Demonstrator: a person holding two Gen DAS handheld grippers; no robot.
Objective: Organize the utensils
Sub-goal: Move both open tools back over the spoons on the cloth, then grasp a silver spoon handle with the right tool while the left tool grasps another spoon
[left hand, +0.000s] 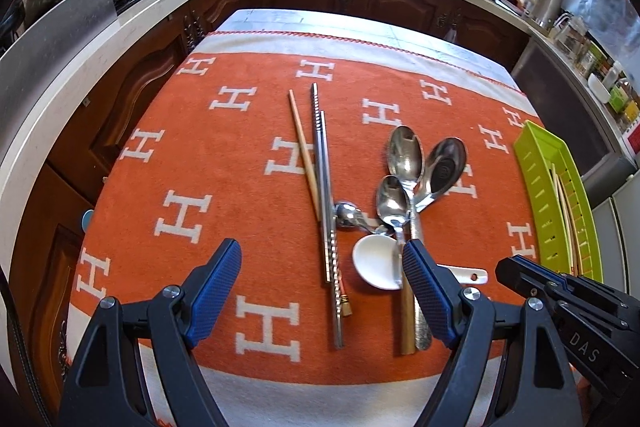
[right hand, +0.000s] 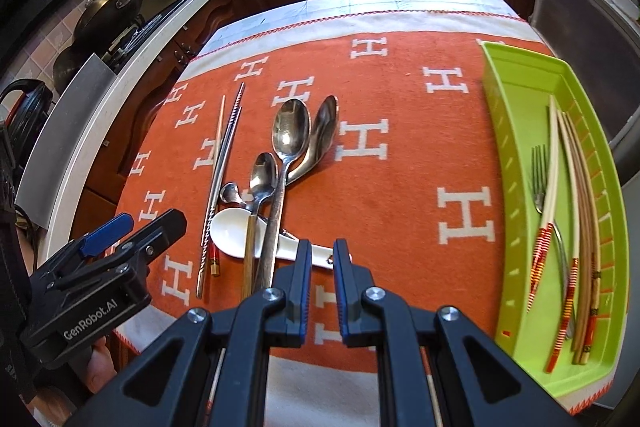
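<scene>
— Orange H-patterned cloth [left hand: 224, 259], kitchen table: where's the white ceramic spoon [left hand: 376, 267]?
— Just beyond the spread left gripper [left hand: 322, 275], near its right finger. Right gripper [right hand: 322, 259], nearly closed and empty, hovers over its handle.

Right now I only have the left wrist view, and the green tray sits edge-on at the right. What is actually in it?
Observer: A metal fork lies in the green tray, next to several chopsticks with red-striped ends.
Operator: Is the tray full?
Observer: No. Its far end is bare, and the utensils lie along the right side.
Operator: I see the right gripper only from the side. Is it carrying anything?
Observer: No. The right gripper has its fingers a narrow gap apart, with nothing between them.
</scene>
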